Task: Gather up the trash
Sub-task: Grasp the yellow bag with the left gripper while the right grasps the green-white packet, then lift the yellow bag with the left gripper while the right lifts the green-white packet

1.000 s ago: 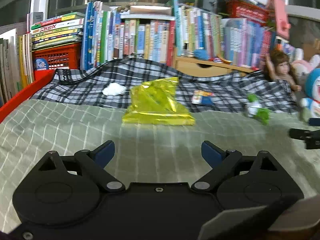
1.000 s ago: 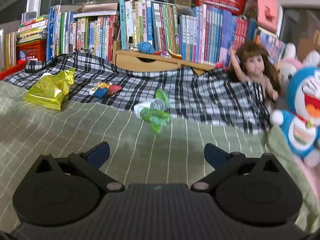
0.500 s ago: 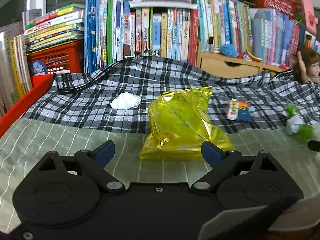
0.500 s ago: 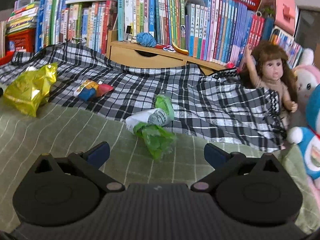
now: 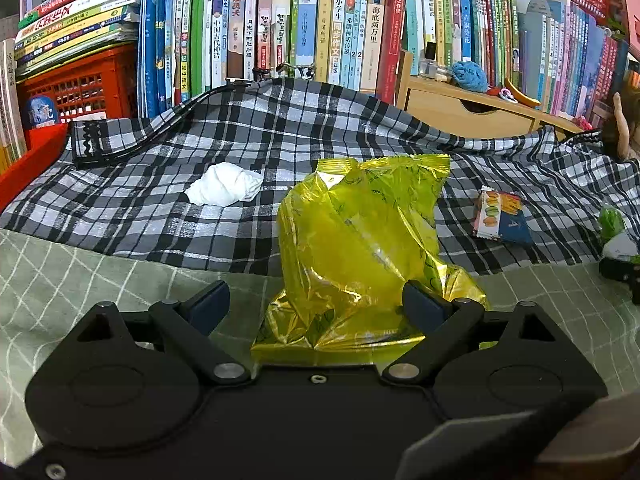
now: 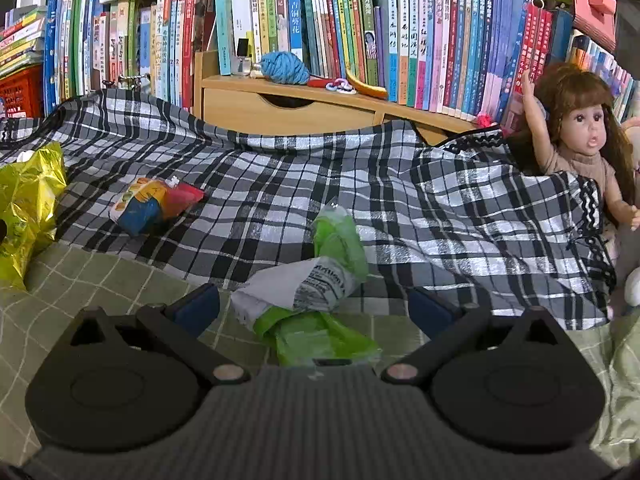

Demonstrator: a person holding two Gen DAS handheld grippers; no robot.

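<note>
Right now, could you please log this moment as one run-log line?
left tongs: open around yellow snack bag | right tongs: open around green-white wrapper | nothing gripped | tissue wad, small candy packet uncollected

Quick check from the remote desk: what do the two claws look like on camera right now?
Both match: the left claw and right claw have matte black bodies with round side housings, black linkage arms on silver pivot pins, and dark blue fingertip pads. The right one's base is ribbed. No cables or sleeves show.
</note>
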